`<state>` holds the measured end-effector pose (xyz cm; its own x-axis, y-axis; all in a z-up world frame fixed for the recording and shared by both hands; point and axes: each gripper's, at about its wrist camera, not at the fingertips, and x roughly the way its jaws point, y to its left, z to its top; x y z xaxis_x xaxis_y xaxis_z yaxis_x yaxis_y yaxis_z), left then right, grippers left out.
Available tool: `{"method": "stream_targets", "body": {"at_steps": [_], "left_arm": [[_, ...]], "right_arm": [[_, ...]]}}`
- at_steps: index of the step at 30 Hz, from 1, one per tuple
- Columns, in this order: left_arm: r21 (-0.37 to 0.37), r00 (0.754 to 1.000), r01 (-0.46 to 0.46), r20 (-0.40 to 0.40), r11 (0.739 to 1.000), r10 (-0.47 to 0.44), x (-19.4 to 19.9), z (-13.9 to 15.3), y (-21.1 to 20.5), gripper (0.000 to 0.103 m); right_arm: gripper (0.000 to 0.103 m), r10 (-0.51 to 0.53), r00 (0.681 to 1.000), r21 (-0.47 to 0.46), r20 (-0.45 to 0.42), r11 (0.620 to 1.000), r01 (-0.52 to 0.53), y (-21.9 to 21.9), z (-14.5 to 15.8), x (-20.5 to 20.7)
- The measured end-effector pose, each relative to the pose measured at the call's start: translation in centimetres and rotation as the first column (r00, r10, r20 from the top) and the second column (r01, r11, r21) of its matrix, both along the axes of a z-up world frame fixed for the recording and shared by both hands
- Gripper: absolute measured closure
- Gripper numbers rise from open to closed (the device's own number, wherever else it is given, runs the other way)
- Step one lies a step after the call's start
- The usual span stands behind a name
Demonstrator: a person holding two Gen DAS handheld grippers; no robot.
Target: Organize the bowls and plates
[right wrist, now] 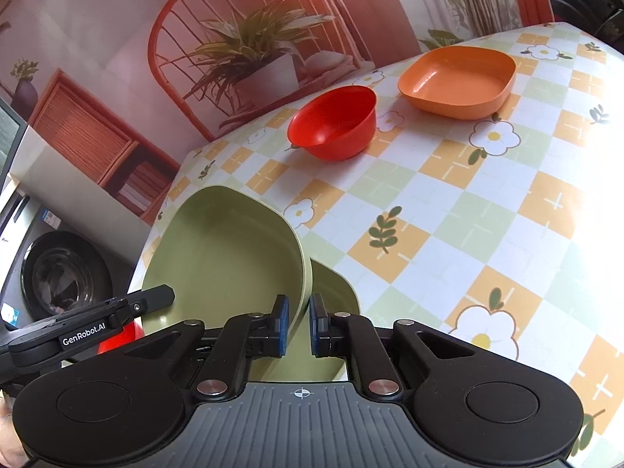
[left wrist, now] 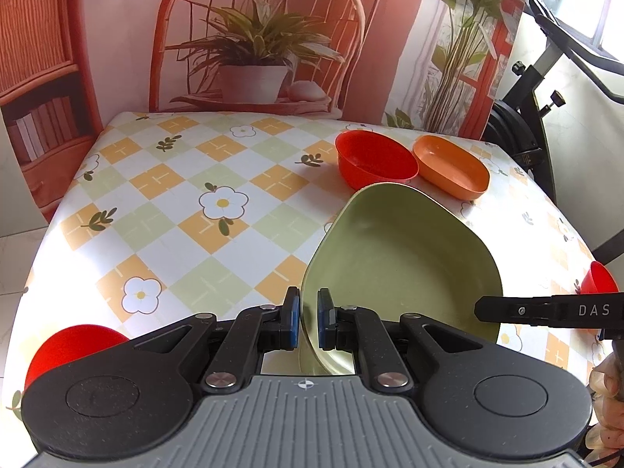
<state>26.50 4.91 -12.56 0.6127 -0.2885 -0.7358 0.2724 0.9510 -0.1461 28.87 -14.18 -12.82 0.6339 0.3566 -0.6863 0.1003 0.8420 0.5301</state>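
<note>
Printed backdrop panels (left wrist: pixel 249 39) showing a rattan chair and a potted plant stand behind the far edge of a table covered in a checked floral cloth (left wrist: pixel 187 202).

At the near left corner, in the left wrist view, a red bowl (left wrist: pixel 74 347) shows partly behind the gripper body. Just right of it, the left gripper (left wrist: pixel 308 323) has its blue pads closed on the near left rim of a green plate (left wrist: pixel 397 265), one pad on each side of the wall. The plate is tilted, its far edge raised toward the middle of the table. In the right wrist view the right gripper (right wrist: pixel 299 325) is clamped on the same plate's (right wrist: pixel 226 257) right rim, so both grippers hold it at once; below it a second green dish (right wrist: pixel 335 304) of like shape shows, but whether the two touch I cannot tell.

Farther back, right of centre, a red round bowl (left wrist: pixel 374 160) sits upright on the cloth, and just beside it on the right an orange squarish dish (left wrist: pixel 452 171); from the right wrist they stand apart, not touching. At the right table edge another red bowl (left wrist: pixel 600 279) peeks out above the right gripper's black finger. Beyond the table on the far right stands black exercise equipment (left wrist: pixel 522 124).
</note>
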Motion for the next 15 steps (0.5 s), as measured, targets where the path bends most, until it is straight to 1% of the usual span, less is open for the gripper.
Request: {"method": "stream_targets", "body": {"at_steps": [9, 15], "left_arm": [[0.014, 0.999, 0.002, -0.045, 1.000, -0.002, -0.4, -1.7, -0.7, 0.093], [0.033, 0.999, 0.008, -0.037, 0.999, -0.007, -0.7, -2.2, -1.2, 0.093]], "right_arm": [[0.093, -0.008, 0.996, 0.031, -0.085, 0.999, 0.010, -0.6, -2.3, -0.7], [0.093, -0.014, 0.996, 0.016, -0.090, 1.000, 0.015, -0.7, -2.8, -0.9]]}}
